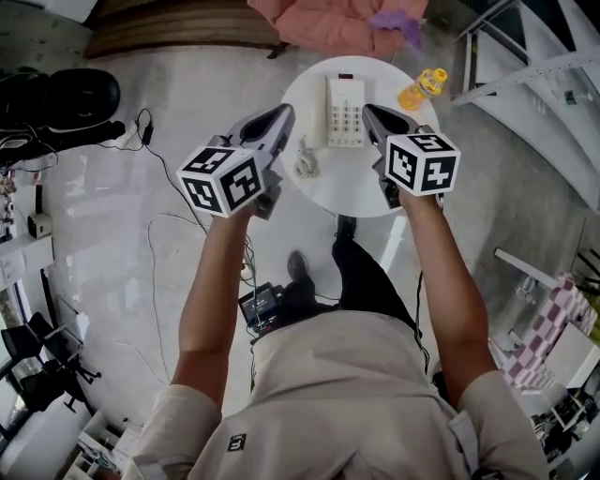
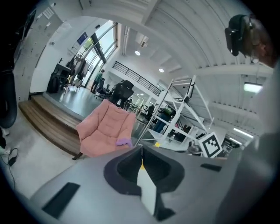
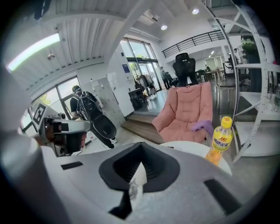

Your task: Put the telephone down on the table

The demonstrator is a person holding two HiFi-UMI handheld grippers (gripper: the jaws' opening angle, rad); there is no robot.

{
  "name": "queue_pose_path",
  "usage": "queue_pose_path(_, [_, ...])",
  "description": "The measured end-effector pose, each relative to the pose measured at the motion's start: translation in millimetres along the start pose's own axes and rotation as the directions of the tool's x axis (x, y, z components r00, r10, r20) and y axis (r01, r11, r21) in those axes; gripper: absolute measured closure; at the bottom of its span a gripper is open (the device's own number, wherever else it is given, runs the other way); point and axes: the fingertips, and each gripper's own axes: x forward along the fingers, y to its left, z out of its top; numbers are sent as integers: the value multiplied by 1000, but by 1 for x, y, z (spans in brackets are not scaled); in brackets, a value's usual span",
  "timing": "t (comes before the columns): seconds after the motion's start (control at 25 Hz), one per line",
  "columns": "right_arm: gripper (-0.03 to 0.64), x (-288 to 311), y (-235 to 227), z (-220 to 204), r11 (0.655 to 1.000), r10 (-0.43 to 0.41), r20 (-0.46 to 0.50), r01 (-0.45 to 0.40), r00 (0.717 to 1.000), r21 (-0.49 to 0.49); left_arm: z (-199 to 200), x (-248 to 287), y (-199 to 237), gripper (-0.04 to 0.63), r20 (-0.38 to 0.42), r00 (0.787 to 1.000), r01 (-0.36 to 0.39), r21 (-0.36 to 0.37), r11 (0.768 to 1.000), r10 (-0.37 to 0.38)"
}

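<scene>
both pairs of jaws are pressed together with nothing between them: the left gripper (image 1: pixel 280 116) and the right gripper (image 1: pixel 372 114) each show their pads meeting in a seam in their own views, and neither one touches anything. from the head view i see them held above the near part of the round white table (image 1: pixel 323 192), one to either side. on the tabletop, just past the left gripper's tip, lies a coiled cord (image 1: pixel 305 161), bunched loosely. beyond it the telephone (image 1: pixel 345 111) rests flat on the table between the two gripper tips, keypad up, free of both, so i judge the put-down is done. if i had to take it again, i'd expect a stiff, smooth plastic shell, fairly light but slippery, with a handset that could slide off if tipped and a springy cord that would drag. i'd clamp it across its long sides, one gripper each side, and keep it level. further back, near the table's right edge, stands a yellow bottle (image 1: pixel 422 89), well apart from the telephone. behind the table is a pink armchair (image 1: pixel 323 23) with a purple cloth (image 1: pixel 398 21) on it.
</scene>
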Motion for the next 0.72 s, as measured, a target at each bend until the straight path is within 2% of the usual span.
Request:
queue_pose_path(0.36, [629, -83, 79, 57, 993, 68, 136, -54, 988, -104, 54, -91, -58, 584, 81, 993, 76, 117, 990, -85])
queue_pose_path(0.72, [629, -170, 154, 80, 977, 128, 216, -85, 968, -196, 90, -187, -112, 584, 173, 977, 84, 212, 974, -122])
